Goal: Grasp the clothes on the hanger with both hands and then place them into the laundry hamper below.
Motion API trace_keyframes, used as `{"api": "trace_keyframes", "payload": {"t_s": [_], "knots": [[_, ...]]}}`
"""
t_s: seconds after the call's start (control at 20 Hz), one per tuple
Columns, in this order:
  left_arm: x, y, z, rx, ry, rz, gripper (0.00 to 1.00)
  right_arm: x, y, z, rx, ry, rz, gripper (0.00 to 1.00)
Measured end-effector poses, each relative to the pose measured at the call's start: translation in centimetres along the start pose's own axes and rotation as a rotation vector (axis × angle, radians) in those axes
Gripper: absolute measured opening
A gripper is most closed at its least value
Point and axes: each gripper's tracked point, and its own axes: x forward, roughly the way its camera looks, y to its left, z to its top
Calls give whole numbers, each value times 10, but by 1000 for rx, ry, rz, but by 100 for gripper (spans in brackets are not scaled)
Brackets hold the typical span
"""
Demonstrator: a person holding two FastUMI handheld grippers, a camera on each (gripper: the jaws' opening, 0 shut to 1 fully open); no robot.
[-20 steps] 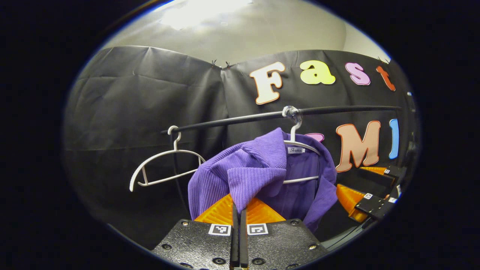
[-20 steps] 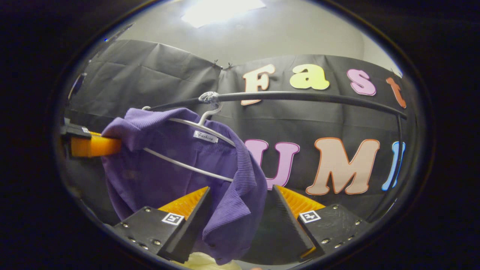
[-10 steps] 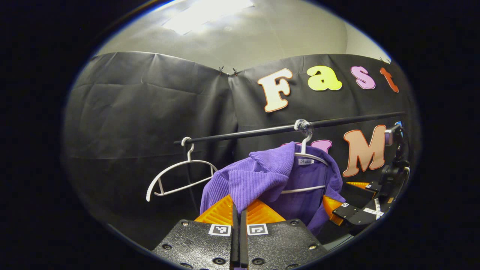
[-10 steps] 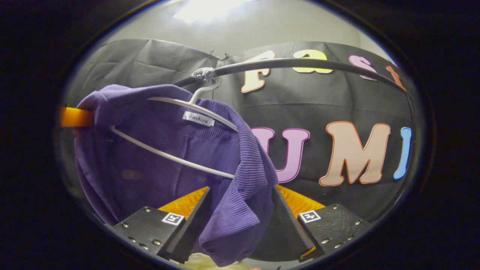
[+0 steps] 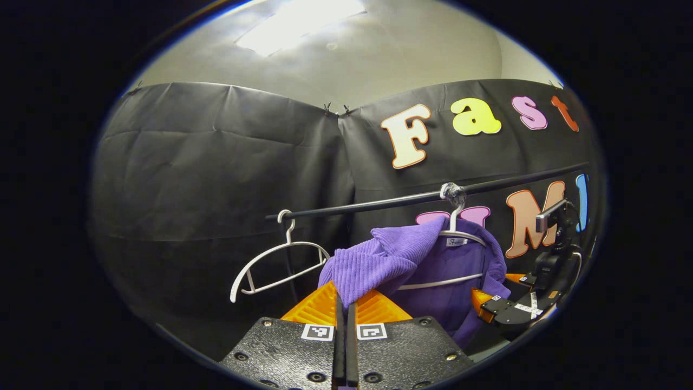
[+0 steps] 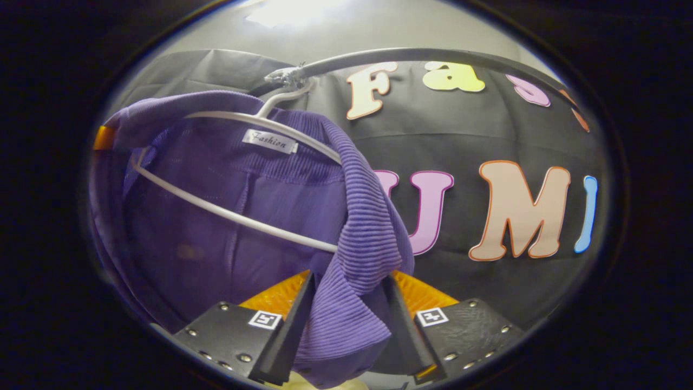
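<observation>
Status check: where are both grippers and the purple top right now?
Left gripper shut on purple top. Right gripper half closed around the top's edge, grip unconfirmed. Top on white hanger, hooked on rail. Empty hanger hangs beside it.

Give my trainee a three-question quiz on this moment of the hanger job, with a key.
1. True or false: the purple ribbed garment is off its white hanger.
2. Which gripper has its jaws closed on the fabric?
A. left gripper
B. right gripper
C. neither
3. What hangs on the black rail beside the garment in the left gripper view?

Key:
1. False. It hangs on the hanger, whose hook is over the rail.
2. A. The right gripper's jaws stand apart around a fold, not yet pressing it.
3. An empty white hanger.
</observation>
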Motion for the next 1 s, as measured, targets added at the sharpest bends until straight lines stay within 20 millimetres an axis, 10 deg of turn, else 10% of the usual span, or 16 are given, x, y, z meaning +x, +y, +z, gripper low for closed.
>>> {"api": "trace_keyframes", "payload": {"t_s": [0.1,0.45,1.0], "knots": [[0,0,1,-10,-4,-2,1,2,-3,-5,-13,18,-11,75],[6,6,-1,-28,-8,5,1,-3,-27,-15,-13,80,-76,10],[20,27,8,-23,-31,38,1,-7,-87,28,11,-16,-256,13]]}}
